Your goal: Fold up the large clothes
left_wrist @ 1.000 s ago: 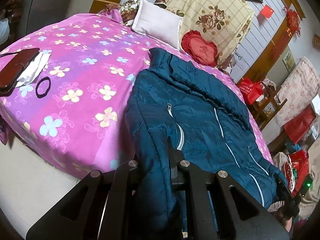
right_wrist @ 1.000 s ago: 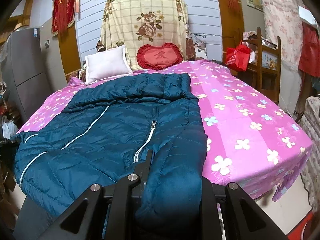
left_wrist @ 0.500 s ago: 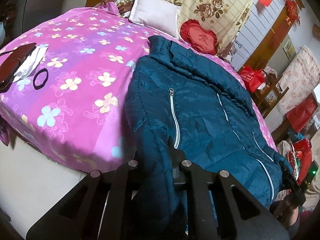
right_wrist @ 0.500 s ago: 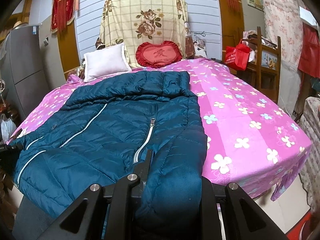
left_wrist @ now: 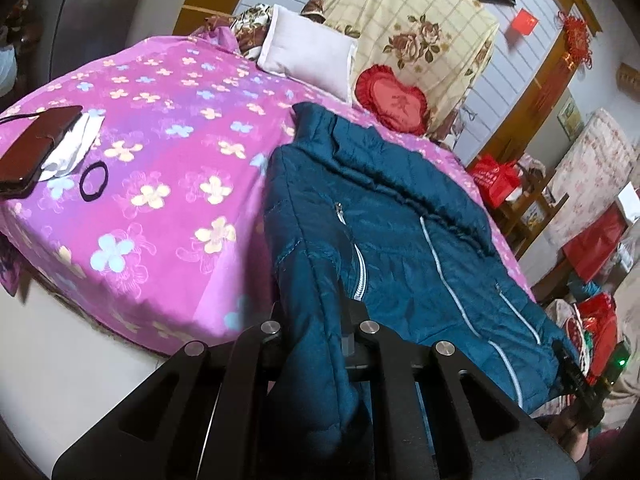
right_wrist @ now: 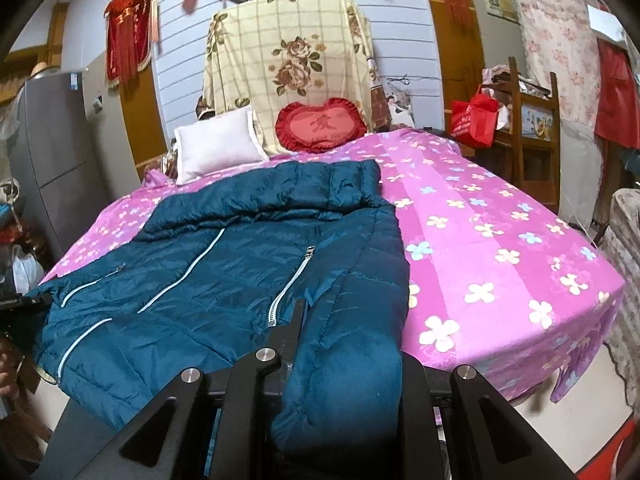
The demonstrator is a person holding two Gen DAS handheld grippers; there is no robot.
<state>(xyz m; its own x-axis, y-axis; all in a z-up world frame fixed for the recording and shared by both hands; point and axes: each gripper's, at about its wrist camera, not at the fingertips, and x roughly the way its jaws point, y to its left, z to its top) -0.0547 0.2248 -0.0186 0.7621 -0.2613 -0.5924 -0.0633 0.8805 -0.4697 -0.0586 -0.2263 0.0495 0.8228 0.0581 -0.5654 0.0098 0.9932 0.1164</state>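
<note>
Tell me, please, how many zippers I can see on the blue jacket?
4, all pale on the jacket: the centre front zipper, one chest zipper, one long side zipper, one short pocket zipper. Others may be hidden.

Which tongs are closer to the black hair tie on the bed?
Left. The left tongs grip the coat on the side where the hair tie lies. The right tongs hold the coat's opposite edge.

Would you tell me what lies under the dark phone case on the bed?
A white cloth sticks out from beneath the phone case; how far it extends underneath is covered.
</note>
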